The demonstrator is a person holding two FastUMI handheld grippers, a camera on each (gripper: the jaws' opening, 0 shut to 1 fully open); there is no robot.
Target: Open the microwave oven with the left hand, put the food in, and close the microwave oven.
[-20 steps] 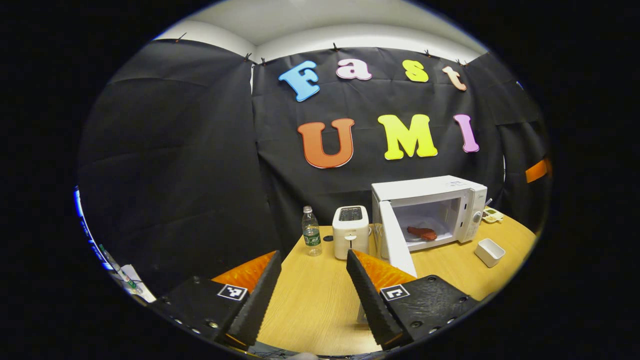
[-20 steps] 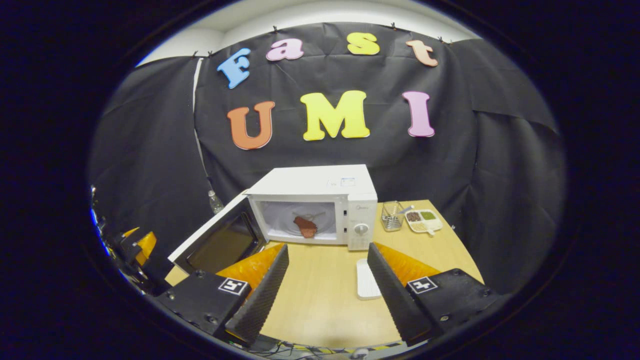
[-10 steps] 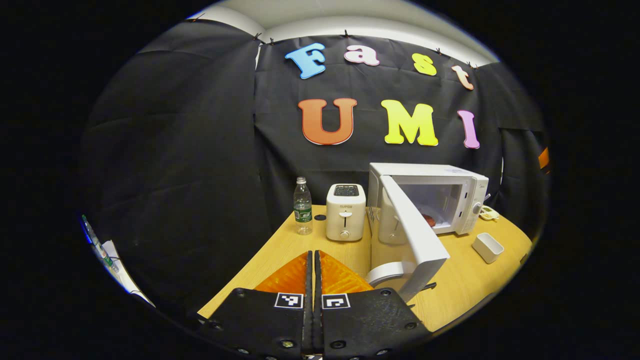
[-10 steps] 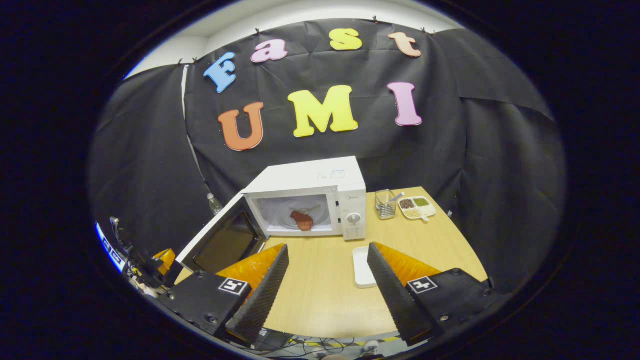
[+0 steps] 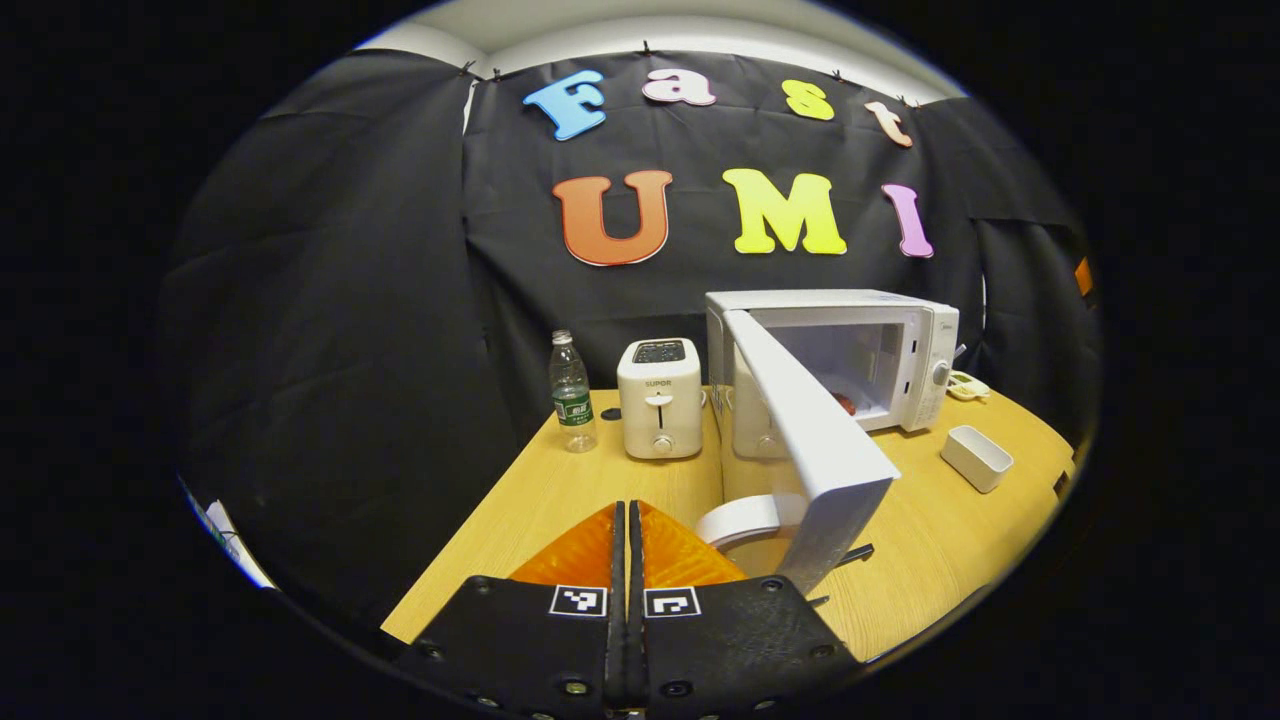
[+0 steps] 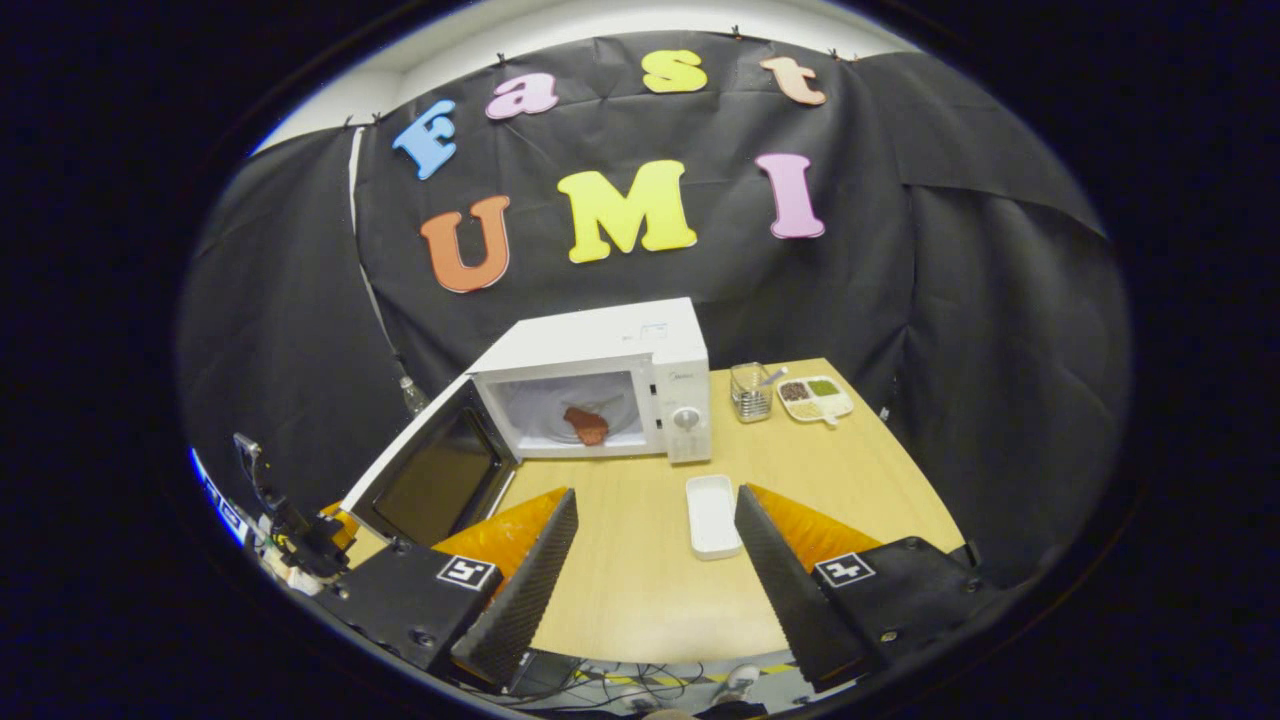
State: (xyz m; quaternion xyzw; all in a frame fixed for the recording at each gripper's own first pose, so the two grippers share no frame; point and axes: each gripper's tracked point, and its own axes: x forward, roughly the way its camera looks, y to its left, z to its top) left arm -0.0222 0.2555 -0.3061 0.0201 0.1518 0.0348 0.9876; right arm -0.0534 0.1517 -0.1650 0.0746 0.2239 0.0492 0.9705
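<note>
Microwave oven, white and box-shaped (image 6: 600, 380), is seen standing at the back of the light wooden table (image 6: 640, 600), its hinged door (image 6: 430, 480) swung wide to the left. Reddish-brown piece of food (image 6: 586, 425) is seen lying inside the open cavity. In the left gripper view the same door (image 5: 815, 450) is seen edge-on, jutting toward the camera, with its curved white handle (image 5: 740, 520) just beside the orange finger (image 5: 670, 550) on that side; contact cannot be told.

Left gripper (image 5: 627, 560) is held low over the near table edge, its two orange-backed fingers pressed flat together with nothing between them. Right gripper (image 6: 650, 580) is held with its black ribbed fingers spread wide apart and empty, over bare table; a small white rectangular dish (image 6: 712, 515) is seen lying between the fingertips, farther off on the table.

White two-slot toaster (image 5: 660, 398) and clear plastic water bottle (image 5: 571, 392) are noted left of the oven. Clear glass cup (image 6: 747, 392) and white divided tray of seasonings (image 6: 815, 398) are noted to its right.
</note>
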